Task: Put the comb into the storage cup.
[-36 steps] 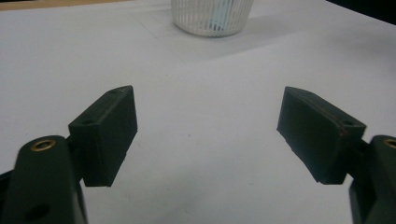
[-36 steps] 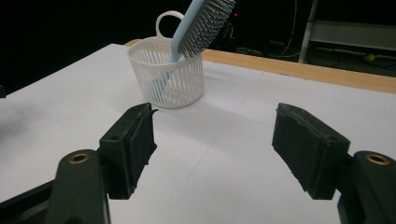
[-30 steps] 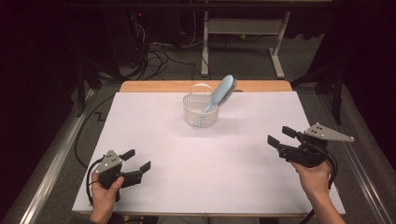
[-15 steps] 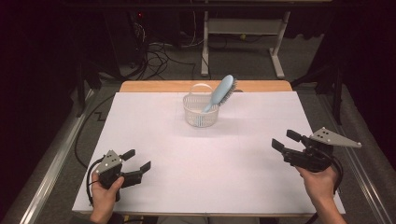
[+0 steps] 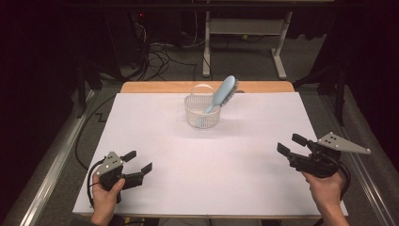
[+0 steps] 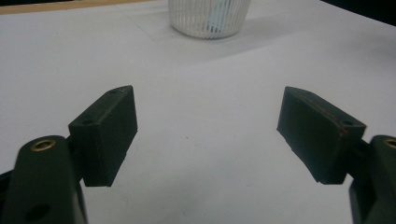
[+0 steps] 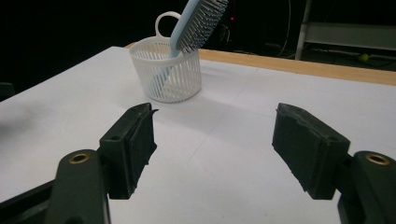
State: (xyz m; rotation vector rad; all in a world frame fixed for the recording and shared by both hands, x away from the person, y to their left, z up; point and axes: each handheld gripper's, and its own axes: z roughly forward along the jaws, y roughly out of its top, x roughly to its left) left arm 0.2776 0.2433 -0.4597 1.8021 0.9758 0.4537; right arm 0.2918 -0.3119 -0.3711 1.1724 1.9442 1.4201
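The room behind is dark, with cables on the floor and a pale metal frame (image 5: 244, 28) barely made out beyond the white surface (image 5: 211, 160), whose wooden far edge shows as a thin strip.

At the near left corner a hand (image 5: 104, 200), cut off at the wrist by the bottom of the high view, holds the left claw (image 5: 138, 162) low over the surface. Its jaws stand wide apart with nothing between them; in the left gripper view they frame bare white, and the basket beyond is cropped at the top so its contents are hard to read.

Toward the far middle stands a white slatted basket (image 5: 203, 112) with a loop handle. A light blue hairbrush (image 5: 220, 93) leans in it, handle down and half hidden behind the slats, bristled head sticking out over the rim to the right.

At the near right, well apart from the basket, another hand (image 5: 324, 193) holds the right claw (image 5: 291, 146) above the surface, jaws wide and empty, aimed leftward toward the basket.
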